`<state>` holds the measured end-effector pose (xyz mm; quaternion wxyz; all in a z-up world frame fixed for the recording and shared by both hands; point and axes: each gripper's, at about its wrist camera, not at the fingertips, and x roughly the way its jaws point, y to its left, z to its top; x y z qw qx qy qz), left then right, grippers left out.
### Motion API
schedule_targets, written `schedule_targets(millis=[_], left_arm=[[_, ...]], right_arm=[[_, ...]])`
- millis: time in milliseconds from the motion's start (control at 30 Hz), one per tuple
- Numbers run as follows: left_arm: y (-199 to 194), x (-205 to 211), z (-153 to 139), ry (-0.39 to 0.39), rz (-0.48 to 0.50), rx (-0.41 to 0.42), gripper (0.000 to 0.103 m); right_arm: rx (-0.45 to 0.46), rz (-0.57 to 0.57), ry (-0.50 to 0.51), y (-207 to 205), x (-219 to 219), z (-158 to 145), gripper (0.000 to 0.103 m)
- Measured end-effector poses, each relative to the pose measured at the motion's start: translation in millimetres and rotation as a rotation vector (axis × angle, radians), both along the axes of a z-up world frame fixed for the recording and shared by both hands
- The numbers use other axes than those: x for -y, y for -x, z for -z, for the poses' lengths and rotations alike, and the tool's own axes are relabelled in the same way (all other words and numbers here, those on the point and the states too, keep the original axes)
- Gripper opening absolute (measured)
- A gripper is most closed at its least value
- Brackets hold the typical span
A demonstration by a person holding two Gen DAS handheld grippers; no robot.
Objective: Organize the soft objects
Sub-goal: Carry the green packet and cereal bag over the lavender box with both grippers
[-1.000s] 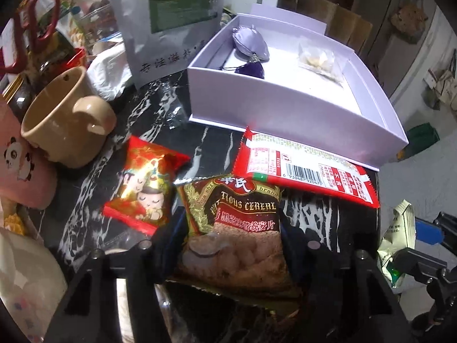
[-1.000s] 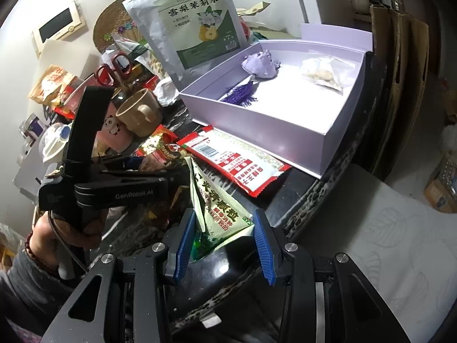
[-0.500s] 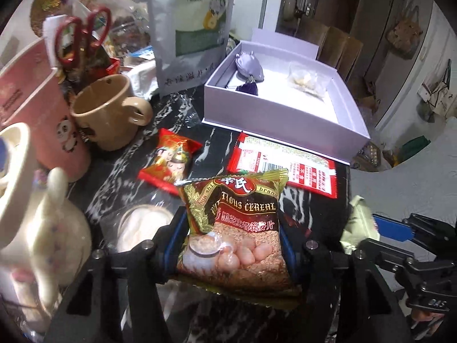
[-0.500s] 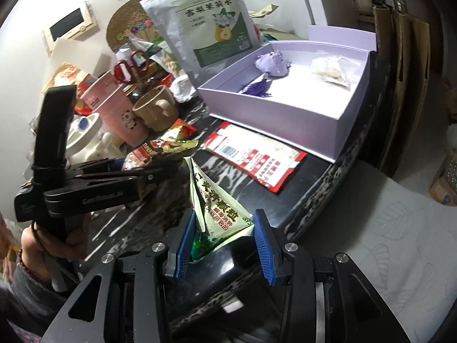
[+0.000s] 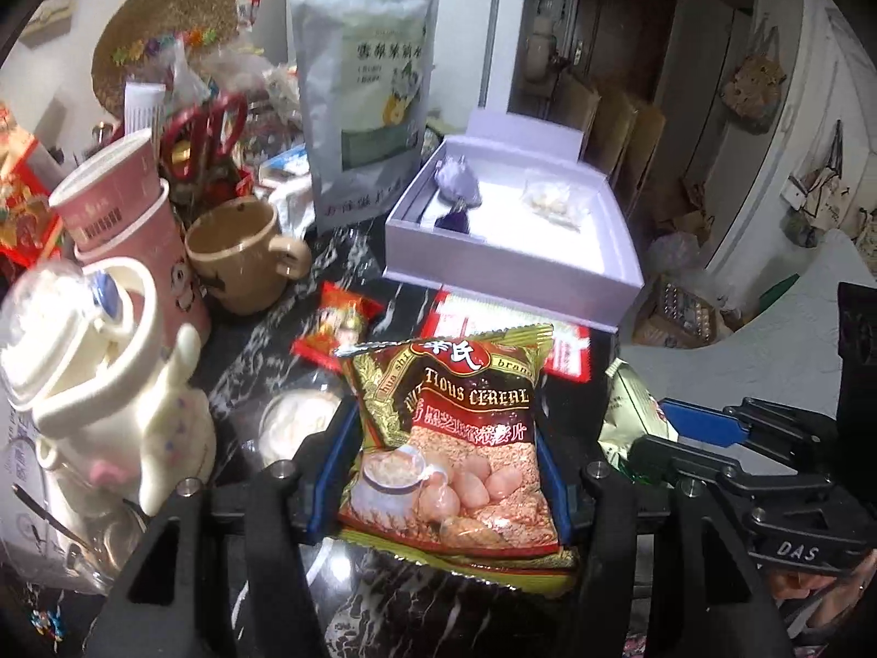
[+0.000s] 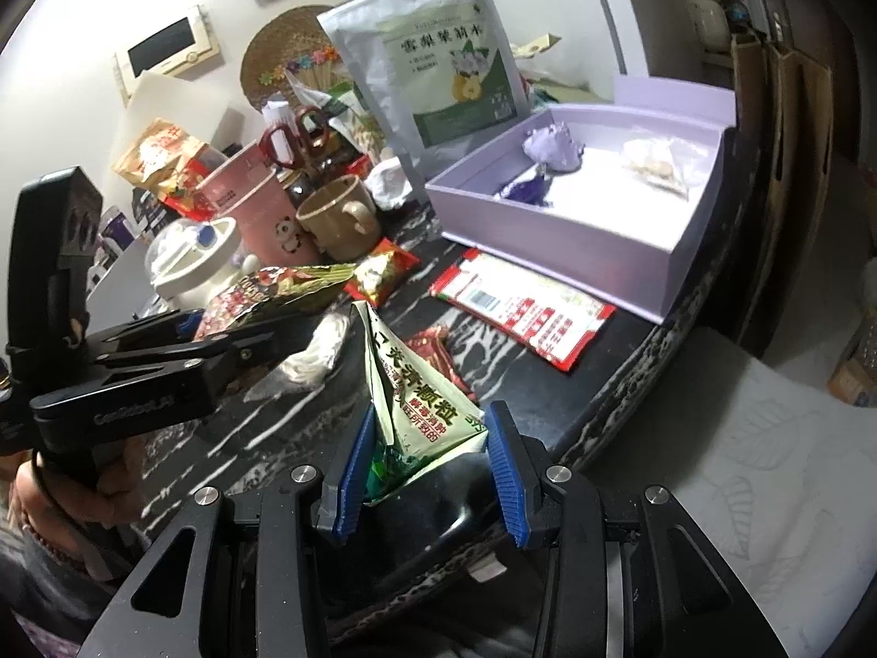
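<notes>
We read the lilac box (image 5: 510, 274) at the far edge of the dark marbled worktop (image 6: 208, 438) as the place where the soft things go, and it is mostly bare: only 2 items lie inside, a purple tasselled sachet (image 5: 457, 186) and a small clear bag (image 5: 551, 200). So, in our judgement, the sorting is at an early stage.

2 packets are off the worktop. Our left hand-held gripper (image 5: 438, 471) is clenched on the brown cereal packet (image 5: 449, 438), its blue pads pressing both side edges, and the packet hangs above the worktop, short of the box. Our right hand-held gripper (image 6: 427, 466) grasps the green-and-white granule sachet (image 6: 422, 395), pinched at its lower end and standing up between the pads.

Left lying on the worktop, as far as we see: the long red-and-white packet (image 6: 520, 312) just in front of the box, the small red sweet wrapper (image 6: 383, 271) beside the tan mug (image 6: 337, 219), and a clear bag of something white (image 5: 299, 417).
</notes>
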<state>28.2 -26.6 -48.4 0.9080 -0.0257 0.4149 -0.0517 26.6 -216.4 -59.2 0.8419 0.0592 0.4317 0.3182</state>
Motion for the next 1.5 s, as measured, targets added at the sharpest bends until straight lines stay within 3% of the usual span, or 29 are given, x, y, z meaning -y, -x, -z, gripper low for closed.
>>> schedule_targets(millis=[467, 867, 1300, 1500], left_arm=[[-27, 33, -63, 0.010, 0.086, 0.173, 0.057], [-78, 54, -111, -0.004, 0.127, 0.295, 0.057], [-148, 67, -141, -0.033, 0.146, 0.361, 0.057], [-185, 67, -138, -0.031, 0.140, 0.336, 0.057]], right_arm=[[0.175, 0.026, 0.005, -15, 23, -69, 0.040], [0.301, 0.059, -0.025, -59, 41, -128, 0.040], [0.406, 0.094, -0.016, -122, 54, -168, 0.040], [0.410, 0.096, 0.004, -157, 52, -172, 0.040]])
